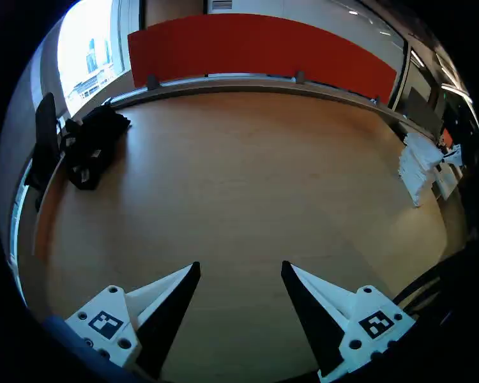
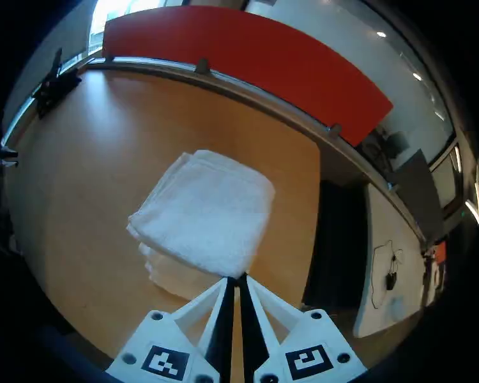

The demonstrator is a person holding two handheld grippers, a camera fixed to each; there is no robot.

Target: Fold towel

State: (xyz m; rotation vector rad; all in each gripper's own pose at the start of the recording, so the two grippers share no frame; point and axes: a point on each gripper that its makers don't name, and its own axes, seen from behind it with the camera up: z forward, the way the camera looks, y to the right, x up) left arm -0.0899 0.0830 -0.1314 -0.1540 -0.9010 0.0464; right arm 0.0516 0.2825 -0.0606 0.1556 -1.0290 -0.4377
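Right gripper view: the folded white terry towel (image 2: 204, 214) lies flat on the light wooden counter (image 2: 80, 159), directly ahead of the right gripper (image 2: 237, 281). Its nearest corner sits at the fingertips. The right gripper's fingers are drawn together to a thin slit; whether any cloth is pinched between them cannot be told. The towel is nearly square in outline and turned corner-on to the gripper, its slightly longer dimension running away toward the red partition panel (image 2: 239, 57). Lower layers protrude along the near-left edge. Left gripper view: the left gripper (image 1: 239, 265) has its fingers set well apart over bare counter, holding nothing. A black bag (image 1: 92, 143) lies far left and a stack of white papers (image 1: 418, 166) far right.
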